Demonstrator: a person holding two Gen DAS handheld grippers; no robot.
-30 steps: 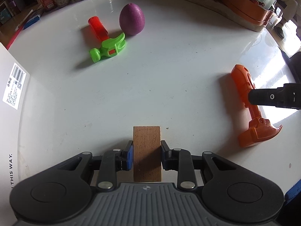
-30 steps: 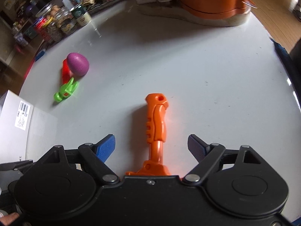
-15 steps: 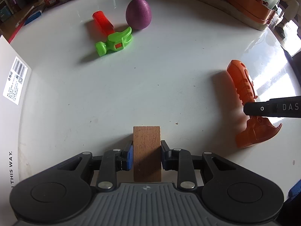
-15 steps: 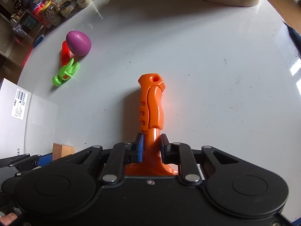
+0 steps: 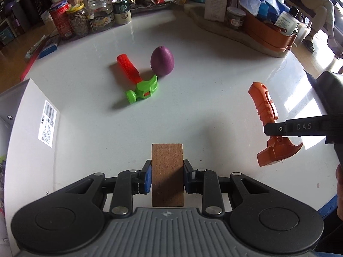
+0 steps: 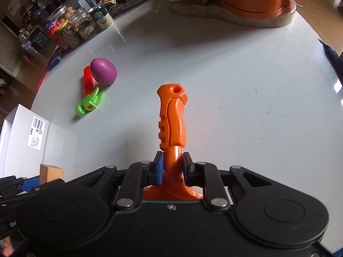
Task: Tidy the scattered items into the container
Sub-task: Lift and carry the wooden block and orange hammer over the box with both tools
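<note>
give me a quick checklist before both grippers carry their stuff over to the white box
1. Left gripper shut on the wooden block: ok.
2. Right gripper shut on the orange toy hammer, clamped on the neck near its head: ok.
3. Block clear of the table: ok, its shadow lies apart from it.
4. Hammer clear of the table: cannot tell.
5. White box open and has room: cannot tell, only its side shows.
6. Left behind: green and red toy hammer and purple egg, still to collect.
</note>
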